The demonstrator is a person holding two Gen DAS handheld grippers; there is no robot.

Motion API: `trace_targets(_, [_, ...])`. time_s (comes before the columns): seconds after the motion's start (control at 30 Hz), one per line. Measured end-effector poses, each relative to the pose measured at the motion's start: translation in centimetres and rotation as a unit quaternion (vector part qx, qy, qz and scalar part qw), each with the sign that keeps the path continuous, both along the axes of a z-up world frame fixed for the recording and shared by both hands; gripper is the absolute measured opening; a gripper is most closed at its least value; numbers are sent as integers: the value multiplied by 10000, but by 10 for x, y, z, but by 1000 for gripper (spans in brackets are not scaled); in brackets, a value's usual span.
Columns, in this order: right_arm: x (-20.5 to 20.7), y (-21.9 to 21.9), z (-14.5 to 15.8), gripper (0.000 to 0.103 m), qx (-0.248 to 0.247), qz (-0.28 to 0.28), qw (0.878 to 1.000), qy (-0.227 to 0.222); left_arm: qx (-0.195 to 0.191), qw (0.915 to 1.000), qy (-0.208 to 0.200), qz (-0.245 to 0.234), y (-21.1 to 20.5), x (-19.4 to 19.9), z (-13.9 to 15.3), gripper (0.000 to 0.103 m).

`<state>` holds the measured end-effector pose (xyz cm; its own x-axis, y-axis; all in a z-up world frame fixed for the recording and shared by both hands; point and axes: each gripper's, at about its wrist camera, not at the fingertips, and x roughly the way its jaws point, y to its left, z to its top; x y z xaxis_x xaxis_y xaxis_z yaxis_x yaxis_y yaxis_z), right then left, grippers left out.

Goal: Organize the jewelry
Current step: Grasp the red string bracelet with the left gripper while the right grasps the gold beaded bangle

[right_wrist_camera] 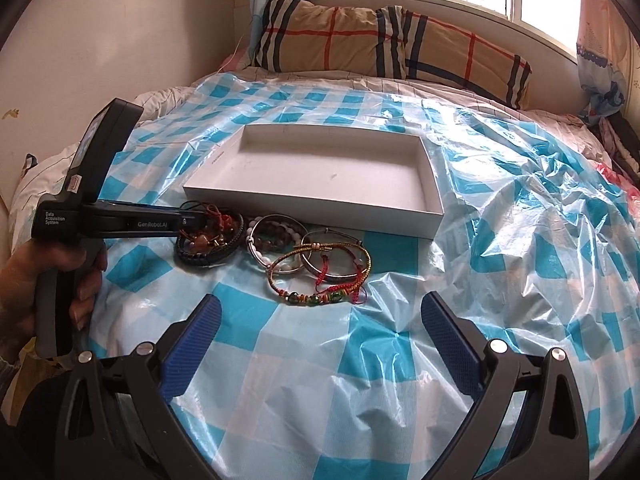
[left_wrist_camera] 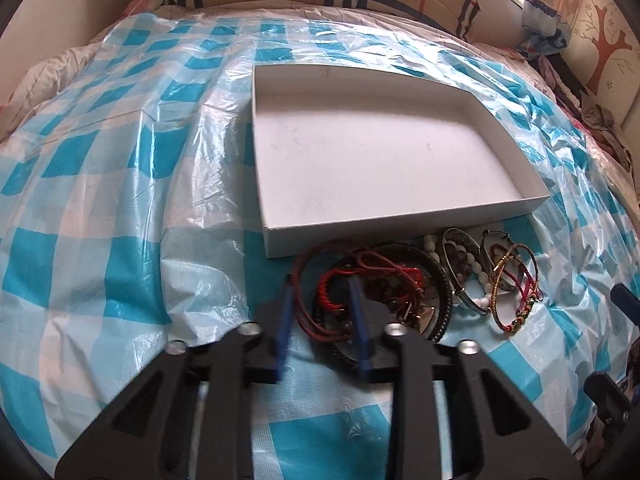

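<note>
A pile of bracelets point(left_wrist_camera: 404, 280) lies on the checked plastic sheet just in front of an empty white box point(left_wrist_camera: 372, 152). My left gripper point(left_wrist_camera: 320, 280) is down in the left part of the pile, its blue fingers point(left_wrist_camera: 286, 312) astride red and brown cord bracelets point(left_wrist_camera: 344, 284) with a narrow gap between them. In the right wrist view the left gripper point(right_wrist_camera: 192, 220) reaches into a black braided bracelet point(right_wrist_camera: 208, 256). My right gripper point(right_wrist_camera: 320, 312) is wide open and empty, just short of a green-beaded cord bracelet point(right_wrist_camera: 316, 296) and silver bangles point(right_wrist_camera: 280, 248). The white box point(right_wrist_camera: 320, 204) lies behind them.
The blue-and-white checked sheet point(right_wrist_camera: 500, 240) covers a bed and is crumpled on the right. Plaid pillows point(right_wrist_camera: 384, 40) lie at the head under a window. Clothes are heaped at the far right edge point(left_wrist_camera: 600, 128).
</note>
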<state>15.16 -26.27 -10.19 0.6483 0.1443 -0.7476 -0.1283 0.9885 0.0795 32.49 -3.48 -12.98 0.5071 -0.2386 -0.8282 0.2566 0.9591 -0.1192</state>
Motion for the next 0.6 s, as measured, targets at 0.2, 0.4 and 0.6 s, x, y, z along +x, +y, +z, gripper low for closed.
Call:
trace_targets(0.2, [18,-5,-13,96,57,37,9999,139,-327,9984,-290,-353,-2,-36,31,4])
trace_targets(0.4, [47,-11,-22,96,247,146,9993,220,-879,9953,-202,-365,4,-71,41,4])
trace_targets(0.6, [71,-23,-34,94,518,142,9977,418,-963,9946,-281,-259,8,-88,44,5])
